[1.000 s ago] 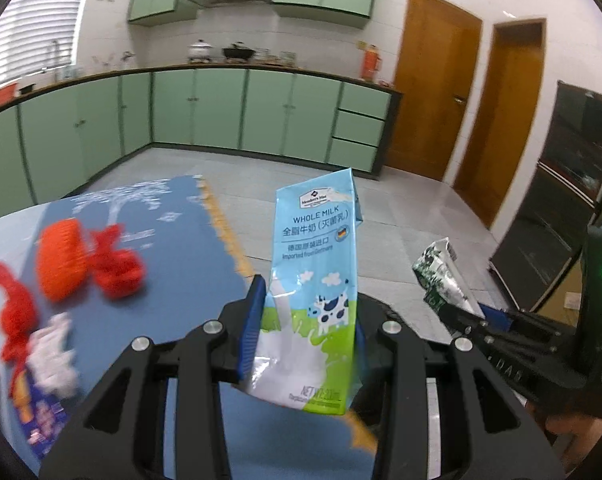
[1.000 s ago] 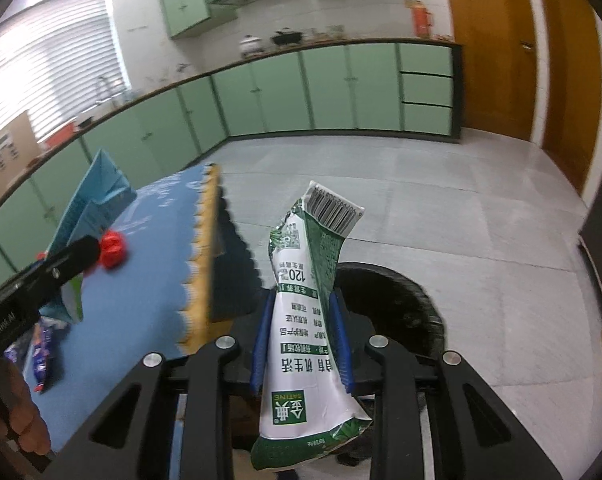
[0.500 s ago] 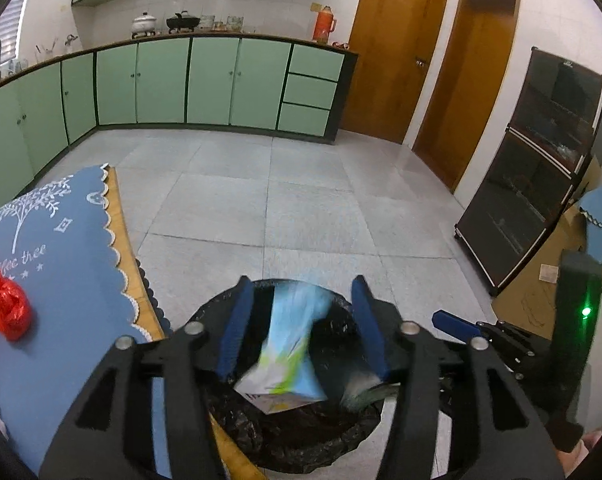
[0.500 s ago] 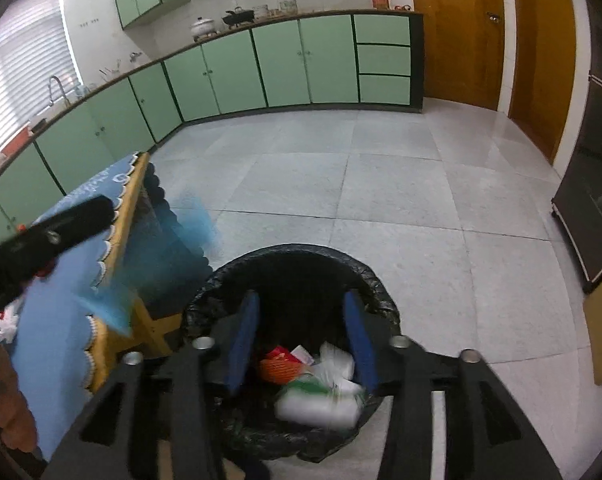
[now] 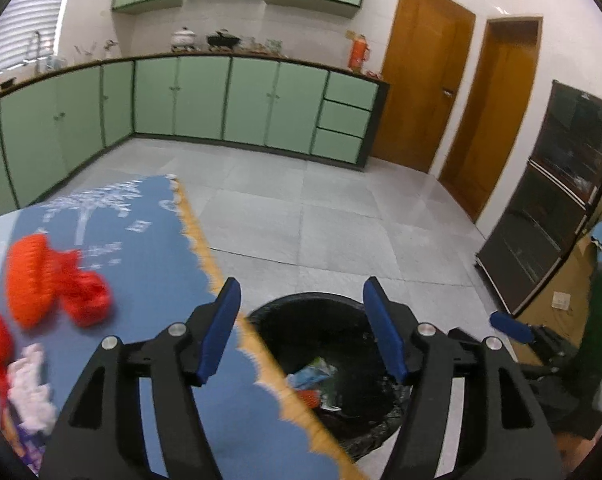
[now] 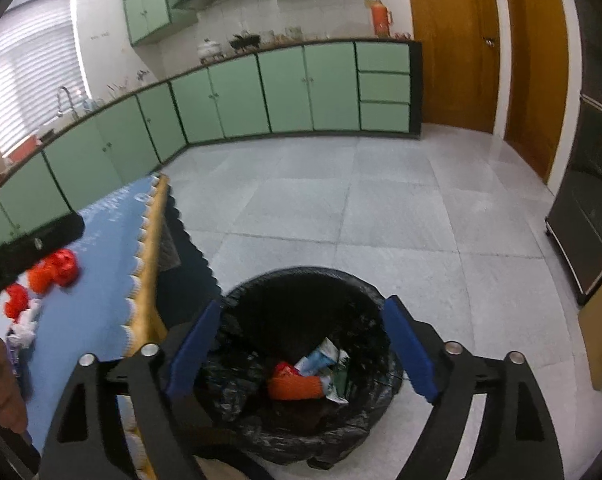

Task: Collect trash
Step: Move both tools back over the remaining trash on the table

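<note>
I judge the step in hand to be the release over the bin, and it is nearly finished. My left hand-held gripper (image 5: 301, 328) has nothing between its blue pads (image 5: 221, 334) and its jaws are opening; my right hand-held gripper (image 6: 301, 344) is likewise empty and its jaws are opening wide. Both point down toward the black-lined bin (image 6: 261, 292), which stands on the floor just beside the bench (image 5: 149, 240) edge, at about 6 o'clock in the right wrist view. Inside it I see a pale blue carton (image 6: 319, 358), something orange (image 6: 297, 386) and other wrappers lying at the bottom.

To do this well, I hold both grippers above the bin mouth until the jaws are fully apart, so nothing clings to a pad and drops outside the rim. I judge the liner edge to be soft, so I keep the fingers clear of it.

More trash is left on the bench: red and orange netting (image 5: 53, 276) at about 9 o'clock in the left wrist view, a white crumpled scrap (image 5: 31, 392) at about 8 o'clock, and a printed wrapper at the very edge, too cut off to identify. I would go next for the netting, gripping it at its bunched middle, since loose mesh can snag.
</note>
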Demonstrator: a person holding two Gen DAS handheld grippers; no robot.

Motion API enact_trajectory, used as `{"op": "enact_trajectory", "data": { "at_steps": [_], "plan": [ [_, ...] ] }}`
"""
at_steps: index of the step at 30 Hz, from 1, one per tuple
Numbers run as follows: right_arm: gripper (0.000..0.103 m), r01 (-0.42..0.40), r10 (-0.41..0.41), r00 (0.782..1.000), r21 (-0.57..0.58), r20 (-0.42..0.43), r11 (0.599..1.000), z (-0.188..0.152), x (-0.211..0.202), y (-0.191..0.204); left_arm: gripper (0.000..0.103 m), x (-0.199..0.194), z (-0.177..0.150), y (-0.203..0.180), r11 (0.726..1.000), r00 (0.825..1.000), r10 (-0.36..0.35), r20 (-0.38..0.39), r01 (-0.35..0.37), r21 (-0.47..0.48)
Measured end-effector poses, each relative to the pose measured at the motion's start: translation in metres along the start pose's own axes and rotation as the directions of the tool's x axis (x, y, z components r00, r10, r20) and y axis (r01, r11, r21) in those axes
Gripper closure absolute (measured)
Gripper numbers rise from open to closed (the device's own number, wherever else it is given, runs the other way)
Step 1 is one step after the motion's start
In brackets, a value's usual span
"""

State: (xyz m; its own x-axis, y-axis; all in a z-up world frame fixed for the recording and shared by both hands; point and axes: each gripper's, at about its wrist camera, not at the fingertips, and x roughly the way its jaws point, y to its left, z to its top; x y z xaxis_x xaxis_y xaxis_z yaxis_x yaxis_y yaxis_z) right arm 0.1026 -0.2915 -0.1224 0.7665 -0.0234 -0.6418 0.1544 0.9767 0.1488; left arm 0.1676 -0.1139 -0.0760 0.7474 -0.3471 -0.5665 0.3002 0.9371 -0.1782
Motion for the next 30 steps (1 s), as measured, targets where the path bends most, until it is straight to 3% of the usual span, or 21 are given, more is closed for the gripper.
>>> {"op": "enact_trajectory", "data": {
  "at_steps": [5, 10, 18, 23, 26, 30],
  "plan": [
    [0.012, -0.066, 0.068, 0.996, -0.042, 0.065, 0.997, 0.002, -0.022, 0.039, 0.037, -0.047, -0.011, 0.035, 0.995, 0.993, 0.101, 0.055, -0.1, -0.011],
    [0.01, -0.143, 0.152, 0.983, -0.092, 0.102, 0.986, 0.003, -0.035, 0.081, 0.036, -0.087, -0.028, 0.079, 0.975, 0.974, 0.216, 0.062, -0.212, -0.064],
    [0.009, -0.235, 0.26, 0.96, -0.2, 0.104, 0.951, -0.012, -0.035, 0.157, 0.036, -0.145, -0.058, 0.153, 0.901, 0.904, 0.423, 0.052, -0.414, -0.131],
    [0.009, -0.3, 0.329, 0.94, -0.251, 0.085, 0.921, -0.033, -0.034, 0.203, 0.036, -0.171, -0.078, 0.189, 0.856, 0.868, 0.497, 0.014, -0.487, -0.175],
    [0.009, -0.353, 0.378, 0.925, -0.281, 0.038, 0.892, -0.049, -0.032, 0.23, 0.033, -0.184, -0.092, 0.206, 0.835, 0.852, 0.524, -0.012, -0.516, -0.19],
    [0.01, -0.388, 0.407, 0.913, -0.335, -0.014, 0.858, -0.069, -0.03, 0.258, 0.032, -0.188, -0.107, 0.22, 0.823, 0.845, 0.533, -0.049, -0.531, -0.201]
  ]
}}
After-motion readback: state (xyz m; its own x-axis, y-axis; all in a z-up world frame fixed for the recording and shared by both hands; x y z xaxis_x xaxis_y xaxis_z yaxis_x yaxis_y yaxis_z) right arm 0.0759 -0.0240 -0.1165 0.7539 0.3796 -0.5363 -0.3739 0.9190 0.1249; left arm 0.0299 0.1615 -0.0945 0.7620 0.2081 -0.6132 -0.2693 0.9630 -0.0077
